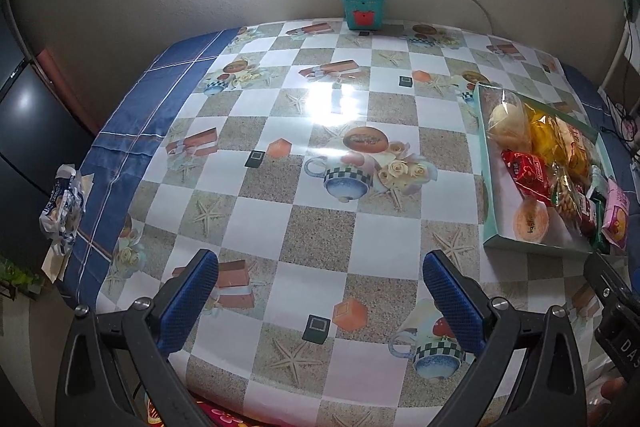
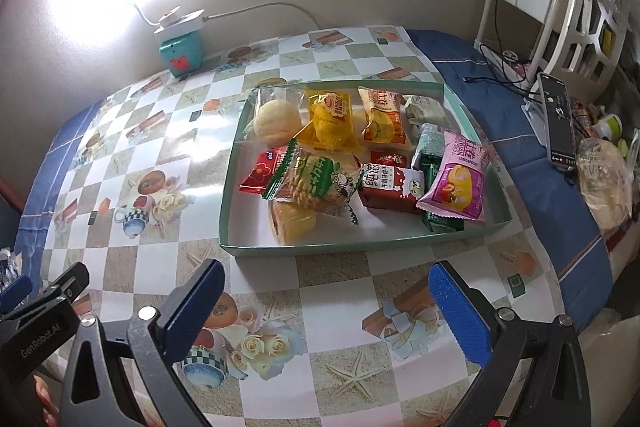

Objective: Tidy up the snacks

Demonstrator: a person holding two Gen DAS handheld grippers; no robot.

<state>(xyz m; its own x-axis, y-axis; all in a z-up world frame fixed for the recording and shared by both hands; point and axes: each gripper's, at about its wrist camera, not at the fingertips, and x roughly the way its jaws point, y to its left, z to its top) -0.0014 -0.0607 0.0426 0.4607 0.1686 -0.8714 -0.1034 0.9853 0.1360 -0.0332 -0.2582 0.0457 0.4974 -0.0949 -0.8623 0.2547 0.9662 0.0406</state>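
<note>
A shallow green box point(image 2: 320, 250) on the checkered tablecloth holds several wrapped snacks: a round bun point(image 2: 276, 121), a yellow packet point(image 2: 332, 119), a green biscuit pack point(image 2: 316, 183), a red milk-biscuit pack point(image 2: 390, 187) and a pink cake pack point(image 2: 456, 183). The box also shows at the right of the left wrist view point(image 1: 532, 243). My right gripper point(image 2: 326, 301) is open and empty, just in front of the box. My left gripper point(image 1: 320, 293) is open and empty over bare tablecloth, left of the box.
A teal tin point(image 1: 362, 9) with a white power strip and lamp stands at the back wall. A crumpled wrapper point(image 1: 64, 207) lies at the table's left edge. A phone point(image 2: 556, 119), cables and a bagged item point(image 2: 606, 179) lie right of the box.
</note>
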